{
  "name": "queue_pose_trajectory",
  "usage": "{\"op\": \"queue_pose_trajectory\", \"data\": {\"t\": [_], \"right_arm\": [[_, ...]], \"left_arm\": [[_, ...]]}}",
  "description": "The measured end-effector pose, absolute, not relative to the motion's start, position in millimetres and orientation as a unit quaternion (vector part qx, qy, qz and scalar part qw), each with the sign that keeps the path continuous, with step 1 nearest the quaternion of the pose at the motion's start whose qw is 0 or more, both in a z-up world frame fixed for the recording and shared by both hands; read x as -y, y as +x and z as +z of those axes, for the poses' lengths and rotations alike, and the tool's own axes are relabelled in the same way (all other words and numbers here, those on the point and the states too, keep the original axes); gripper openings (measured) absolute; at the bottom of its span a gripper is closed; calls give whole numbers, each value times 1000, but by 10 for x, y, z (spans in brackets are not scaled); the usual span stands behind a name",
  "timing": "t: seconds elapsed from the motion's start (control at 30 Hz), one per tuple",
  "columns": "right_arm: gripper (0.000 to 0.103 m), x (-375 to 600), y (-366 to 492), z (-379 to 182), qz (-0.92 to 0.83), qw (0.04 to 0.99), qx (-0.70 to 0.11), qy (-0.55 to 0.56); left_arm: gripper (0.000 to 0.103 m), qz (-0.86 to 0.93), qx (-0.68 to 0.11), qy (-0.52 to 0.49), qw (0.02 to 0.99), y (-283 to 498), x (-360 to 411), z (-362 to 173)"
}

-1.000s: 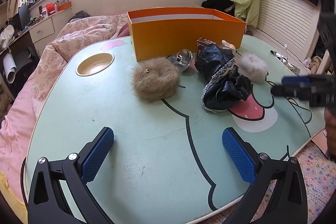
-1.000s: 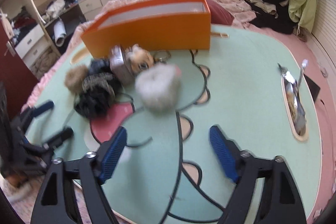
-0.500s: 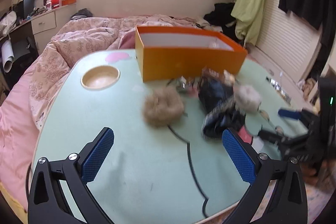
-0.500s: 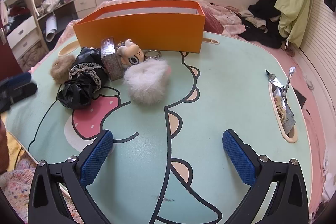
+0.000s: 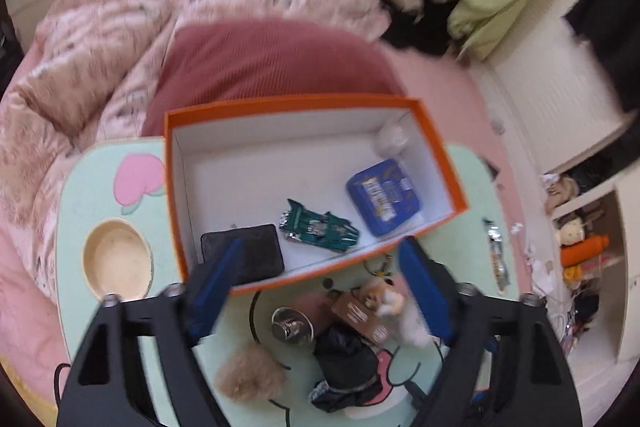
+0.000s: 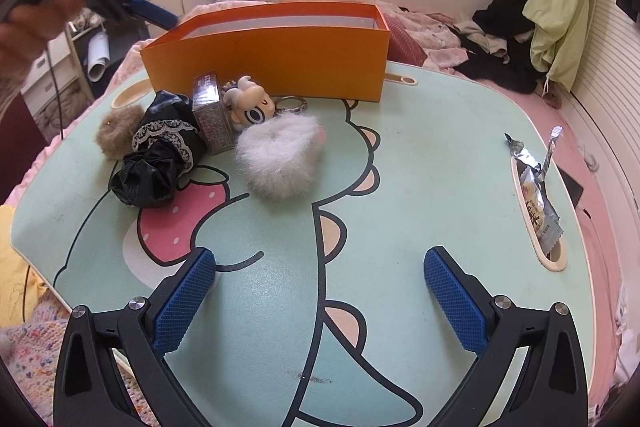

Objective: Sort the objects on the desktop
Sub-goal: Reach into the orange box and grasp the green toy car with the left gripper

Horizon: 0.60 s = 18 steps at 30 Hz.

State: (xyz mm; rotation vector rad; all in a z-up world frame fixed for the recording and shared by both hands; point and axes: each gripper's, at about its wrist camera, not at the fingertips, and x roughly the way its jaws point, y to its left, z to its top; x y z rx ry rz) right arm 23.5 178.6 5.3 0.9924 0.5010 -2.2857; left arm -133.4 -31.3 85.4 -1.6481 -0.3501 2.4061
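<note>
Left claw (image 5: 320, 287) now above box (image 5: 436, 147)

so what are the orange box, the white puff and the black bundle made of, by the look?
Orange box: likely cardboard, matte, thin straight walls, white inside. White puff: fluffy fur or faux fur, long soft fibres. Black bundle: glossy crumpled fabric, maybe satin, with a lace edge.

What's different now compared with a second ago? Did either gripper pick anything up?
No. The left gripper has risen from low over the table to high above the orange box, looking down into it; its jaws remain open and empty. The right gripper pulled back slightly and is also open and empty. The white fluffy ball, black scrunchie and brown puff lie where they were.
</note>
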Motion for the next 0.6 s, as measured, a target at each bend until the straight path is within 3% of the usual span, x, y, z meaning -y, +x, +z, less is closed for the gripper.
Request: {"op": "queue_pose_trajectory", "data": {"t": [0.07,0.17,0.27,0.53,0.6], "right_arm": [[103,-1787,235,55,-859,296,-188,373],[103,-1787,232,56,-859,296,-188,372],[103,-1776,231,59,-859,296,-188,372],[103,-1785,230,48,-859,296,-188,372],[103,-1784,227,50,-859,296,-188,372]], "left_arm": [[61,801,93,-587,76,-1536,231,690],[61,785,80,-612,52,-1727,177,491],[49,769,96,-631,49,-1838,170,332],[37,751,161,-636,76,-1969,264,254],[35,769,143,-621,54,-2001,283,273]]}}
